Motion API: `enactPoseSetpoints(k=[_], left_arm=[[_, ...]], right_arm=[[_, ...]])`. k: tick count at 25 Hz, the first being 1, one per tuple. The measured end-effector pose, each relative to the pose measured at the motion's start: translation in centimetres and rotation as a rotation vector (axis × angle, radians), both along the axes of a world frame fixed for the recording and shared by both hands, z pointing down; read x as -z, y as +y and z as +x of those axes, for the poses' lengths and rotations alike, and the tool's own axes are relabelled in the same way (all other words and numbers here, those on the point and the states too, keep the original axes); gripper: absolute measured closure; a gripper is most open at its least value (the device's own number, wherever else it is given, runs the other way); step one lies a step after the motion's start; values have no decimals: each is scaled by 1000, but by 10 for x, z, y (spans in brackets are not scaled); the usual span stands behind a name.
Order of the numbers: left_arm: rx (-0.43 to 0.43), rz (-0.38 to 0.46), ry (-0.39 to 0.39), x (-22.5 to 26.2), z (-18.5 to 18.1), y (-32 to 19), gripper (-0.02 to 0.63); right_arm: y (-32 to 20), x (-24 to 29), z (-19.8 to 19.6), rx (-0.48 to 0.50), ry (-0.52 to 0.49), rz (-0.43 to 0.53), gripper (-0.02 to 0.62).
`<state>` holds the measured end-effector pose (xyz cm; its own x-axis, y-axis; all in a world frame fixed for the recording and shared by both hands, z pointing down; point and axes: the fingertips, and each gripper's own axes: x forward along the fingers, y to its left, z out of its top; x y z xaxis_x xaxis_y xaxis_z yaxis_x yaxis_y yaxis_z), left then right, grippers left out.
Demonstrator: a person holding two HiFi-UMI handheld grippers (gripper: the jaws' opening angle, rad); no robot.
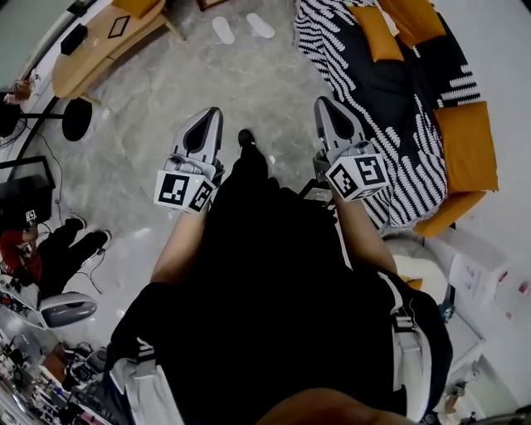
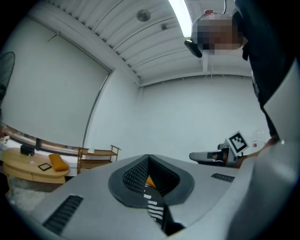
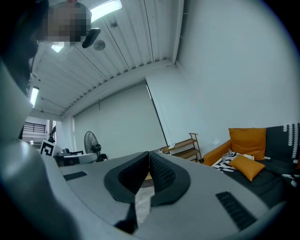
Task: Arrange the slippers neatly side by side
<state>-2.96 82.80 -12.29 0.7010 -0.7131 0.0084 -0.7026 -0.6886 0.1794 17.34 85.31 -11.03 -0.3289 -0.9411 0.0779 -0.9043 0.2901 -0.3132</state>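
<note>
Far left there's a curved wooden worktop (image 1: pixel 93 43), not really part of this. Next is the left tool (image 1: pixel 211 114), pinched fully together with nothing in it, held out level over the grey floor (image 1: pixel 158 91). The slippers are way up ahead on that floor: the left slipper (image 1: pixel 222 30) and the right slipper (image 1: pixel 260 25) lie near each other but a bit splayed, and well apart from both tools. The right tool (image 1: pixel 325 103) is the same deal, jaws closed on nothing. Past it is the sofa (image 1: pixel 448 73) with orange cushions. My read is that this is just the approach. I'd get in close and low and open the jaws before reaching. Then nip one slipper by its heel edge and slide it alongside the other, toes level.
</note>
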Motion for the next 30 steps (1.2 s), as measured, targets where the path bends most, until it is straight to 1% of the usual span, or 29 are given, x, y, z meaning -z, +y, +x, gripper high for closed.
enactPoseSetpoints(k=[3, 7, 11, 14, 17, 19, 21, 24, 27, 30], left_arm=[[80, -33, 21, -16, -8, -39, 592], [112, -36, 89, -19, -18, -94, 592], [164, -62, 108, -26, -37, -151, 592], [147, -65, 143, -24, -39, -185, 592], [93, -49, 156, -19, -38, -213, 592], [56, -55, 156, -19, -48, -235, 592], [39, -78, 157, -26, -60, -260, 592], [39, -104, 173, -30, -67, -296, 592], [42, -88, 174, -25, -67, -323, 592], [41, -87, 174, -27, -61, -348, 592]], right_arm=[[-27, -1, -9, 36, 14, -21, 565], [-80, -5, -30, 103, 41, -47, 565], [-134, -3, -65, 173, 51, -60, 565], [-170, -3, -80, 215, 63, -72, 565], [-203, -4, -86, 227, 84, -80, 565], [-226, -3, -94, 223, 89, -84, 565], [-246, 1, -99, 217, 99, -76, 565], [-267, 1, -93, 198, 112, -75, 565], [-284, -3, -81, 175, 113, -93, 565], [-308, -4, -69, 161, 103, -88, 565]])
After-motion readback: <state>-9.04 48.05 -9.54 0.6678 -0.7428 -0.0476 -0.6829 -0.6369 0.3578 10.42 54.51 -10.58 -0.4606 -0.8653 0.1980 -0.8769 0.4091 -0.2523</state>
